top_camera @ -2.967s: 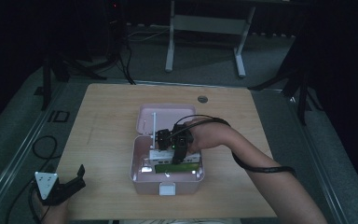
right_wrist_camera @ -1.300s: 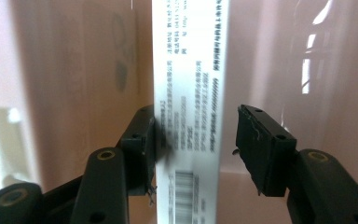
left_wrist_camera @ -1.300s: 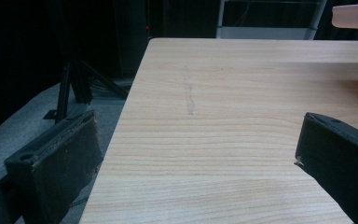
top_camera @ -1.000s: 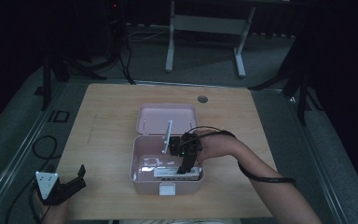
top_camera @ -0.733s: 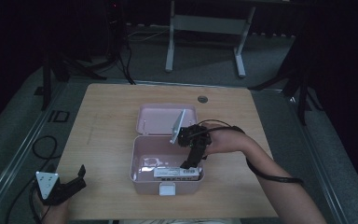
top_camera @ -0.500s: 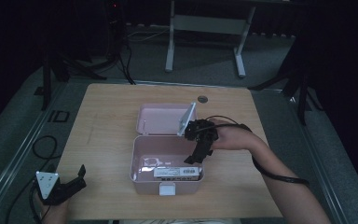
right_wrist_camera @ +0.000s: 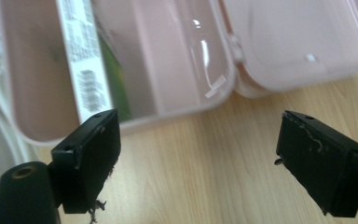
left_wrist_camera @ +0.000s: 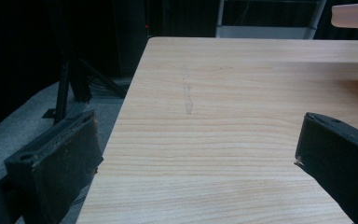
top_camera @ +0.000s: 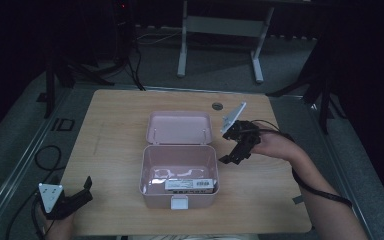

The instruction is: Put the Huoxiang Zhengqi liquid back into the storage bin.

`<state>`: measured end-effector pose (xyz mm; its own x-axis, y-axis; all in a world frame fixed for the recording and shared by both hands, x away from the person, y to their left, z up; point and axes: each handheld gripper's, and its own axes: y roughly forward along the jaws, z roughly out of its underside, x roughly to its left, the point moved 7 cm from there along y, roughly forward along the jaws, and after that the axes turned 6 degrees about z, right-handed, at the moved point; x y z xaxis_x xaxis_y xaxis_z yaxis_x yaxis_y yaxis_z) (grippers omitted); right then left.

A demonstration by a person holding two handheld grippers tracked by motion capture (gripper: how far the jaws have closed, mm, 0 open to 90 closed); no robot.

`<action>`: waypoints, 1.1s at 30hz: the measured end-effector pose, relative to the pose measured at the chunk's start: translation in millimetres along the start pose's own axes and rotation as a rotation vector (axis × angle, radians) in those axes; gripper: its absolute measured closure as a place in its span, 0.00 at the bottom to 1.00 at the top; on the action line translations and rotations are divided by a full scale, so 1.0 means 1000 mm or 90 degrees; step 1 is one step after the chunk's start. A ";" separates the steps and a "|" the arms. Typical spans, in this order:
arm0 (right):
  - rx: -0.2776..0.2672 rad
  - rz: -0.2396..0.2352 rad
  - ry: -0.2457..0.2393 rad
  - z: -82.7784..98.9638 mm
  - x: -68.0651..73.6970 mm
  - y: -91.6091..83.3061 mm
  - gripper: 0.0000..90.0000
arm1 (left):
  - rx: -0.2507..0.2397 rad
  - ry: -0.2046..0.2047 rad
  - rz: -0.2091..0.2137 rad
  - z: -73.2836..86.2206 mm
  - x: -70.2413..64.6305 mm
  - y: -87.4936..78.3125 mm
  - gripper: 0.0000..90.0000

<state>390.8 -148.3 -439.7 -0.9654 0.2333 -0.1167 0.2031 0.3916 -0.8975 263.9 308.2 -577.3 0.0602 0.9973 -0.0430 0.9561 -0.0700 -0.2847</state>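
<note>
- Pink box [top_camera: 179, 170] near the middle of the wooden table [top_camera: 115, 120], lid [top_camera: 180, 127] thrown back flat behind it; a flat labelled packet [top_camera: 190, 184] lies inside along the front wall. In the right gripper view the packet [right_wrist_camera: 81, 56] rests on the box floor, clear of the jaws.
- Right gripper [top_camera: 235, 156] just beside the box's right wall, over bare wood. Its jaws have just been opening and stand wide apart, nothing between them.
- Left gripper [top_camera: 72, 202] at the table's near left corner, well apart from the box; jaws spread and empty.
- Risk, as judged: the right gripper hangs close to the box's rim, so a sideways return could knock the light box askew or tip the lid.
- Risk, as judged: the trailing cable [top_camera: 312, 187] could drag on the table edge and pull the hand off line.
- Risk, as judged: closing the lid with one gripper may slide the box unless the left steadies it.
</note>
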 end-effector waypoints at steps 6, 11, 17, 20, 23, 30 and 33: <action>-0.003 0.014 0.056 0.030 -0.017 0.009 0.15 | 0.000 0.001 -0.001 0.000 0.000 0.000 0.00; -0.015 0.040 0.107 0.055 -0.031 0.023 0.15 | 0.001 0.000 0.000 0.000 0.000 0.000 0.00; -0.009 0.078 0.153 0.082 -0.043 0.047 0.15 | 0.001 0.002 0.001 0.000 -0.001 0.000 0.00; -0.014 0.089 0.177 0.093 -0.047 0.060 0.15 | 0.003 0.004 0.002 0.000 -0.001 0.001 0.00; -0.024 0.108 0.201 0.102 -0.051 0.069 0.15 | 0.003 0.004 0.002 0.000 -0.001 0.000 0.00; -0.082 0.183 0.268 0.120 -0.066 0.079 0.15 | 0.003 0.004 0.003 0.000 -0.001 0.000 0.00; -0.093 0.194 0.297 0.128 -0.070 0.083 0.15 | 0.003 0.004 0.003 0.000 -0.001 0.000 0.00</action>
<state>454.1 -246.4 -560.5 -0.6914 0.7104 -0.1313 0.5137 0.3557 -0.7808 264.2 307.5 -577.9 0.0668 0.9970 -0.0387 0.9543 -0.0752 -0.2893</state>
